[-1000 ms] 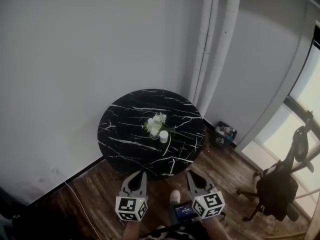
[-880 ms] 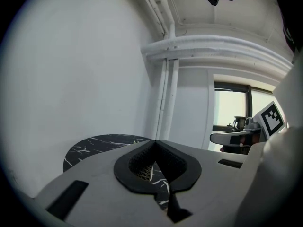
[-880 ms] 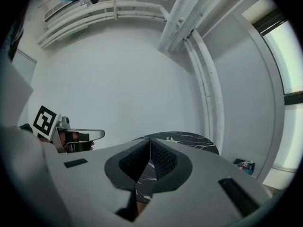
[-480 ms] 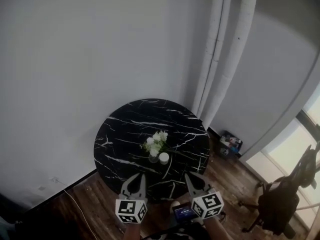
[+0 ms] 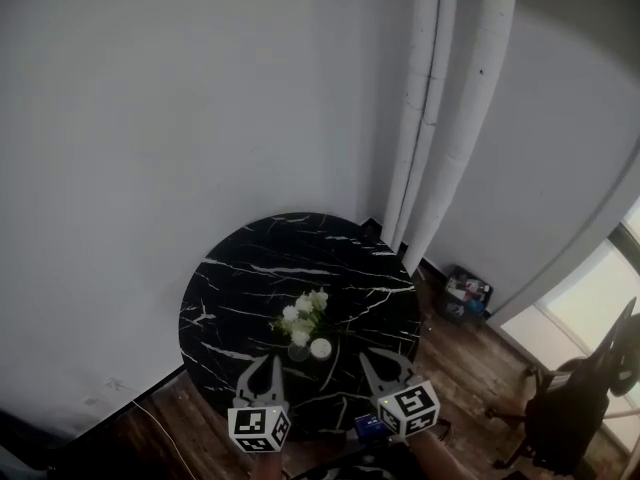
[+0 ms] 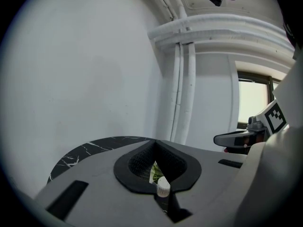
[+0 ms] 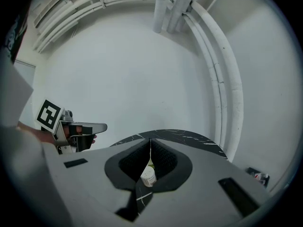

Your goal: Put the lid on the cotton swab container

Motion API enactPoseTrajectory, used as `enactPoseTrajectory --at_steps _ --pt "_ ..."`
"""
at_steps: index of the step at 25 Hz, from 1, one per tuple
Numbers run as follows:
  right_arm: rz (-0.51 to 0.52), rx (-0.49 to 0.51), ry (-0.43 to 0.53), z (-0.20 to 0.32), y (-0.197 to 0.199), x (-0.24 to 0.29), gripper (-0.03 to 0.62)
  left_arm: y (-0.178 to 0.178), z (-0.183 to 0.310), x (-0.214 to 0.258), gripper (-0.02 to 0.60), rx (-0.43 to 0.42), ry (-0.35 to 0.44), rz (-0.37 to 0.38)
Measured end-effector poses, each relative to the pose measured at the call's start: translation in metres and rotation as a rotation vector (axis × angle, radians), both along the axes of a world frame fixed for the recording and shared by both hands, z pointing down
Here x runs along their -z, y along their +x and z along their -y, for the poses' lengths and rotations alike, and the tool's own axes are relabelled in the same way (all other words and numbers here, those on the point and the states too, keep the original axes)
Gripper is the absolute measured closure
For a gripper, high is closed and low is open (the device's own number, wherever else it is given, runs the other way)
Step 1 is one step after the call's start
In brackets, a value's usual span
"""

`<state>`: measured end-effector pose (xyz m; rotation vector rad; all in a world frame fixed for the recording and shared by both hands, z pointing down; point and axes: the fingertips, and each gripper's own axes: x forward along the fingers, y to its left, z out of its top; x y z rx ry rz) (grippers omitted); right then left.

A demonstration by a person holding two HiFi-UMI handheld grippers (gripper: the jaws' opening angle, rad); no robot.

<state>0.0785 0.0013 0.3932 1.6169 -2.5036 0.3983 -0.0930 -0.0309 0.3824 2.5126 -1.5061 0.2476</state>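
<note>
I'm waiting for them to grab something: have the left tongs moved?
Yes. The left tongs moved forward: before, their tips sat at the round table's near edge; now they reach over it, closer to the white jar.

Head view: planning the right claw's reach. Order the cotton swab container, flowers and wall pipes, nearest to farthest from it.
1. Cotton swab container, on the table, left of the right claw.
2. Flowers, just behind it.
3. Wall pipes, beyond the table.
</note>
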Motion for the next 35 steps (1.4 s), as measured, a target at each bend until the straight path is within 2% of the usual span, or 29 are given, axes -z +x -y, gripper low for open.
enactPoseTrajectory --at_steps 8,18,27,35 --pt "-0.009 0.051 -0.025 0.027 0.014 -0.017 0.576 0.017 0.019 -0.018 0.566 0.03 -0.007 0.062" --pt "-0.014 0.13 -0.053 0.021 0.0 -0.027 0.576 0.012 0.01 -0.022 0.566 0.068 -0.023 0.061" --pt "0.001 0.115 -0.059 0.026 0.007 -0.03 0.576 0.012 0.016 -0.019 0.566 0.072 -0.008 0.06" --pt "-0.022 0.122 -0.09 0.031 0.003 -0.04 0.576 0.011 0.024 -0.038 0.566 0.07 -0.058 0.038"
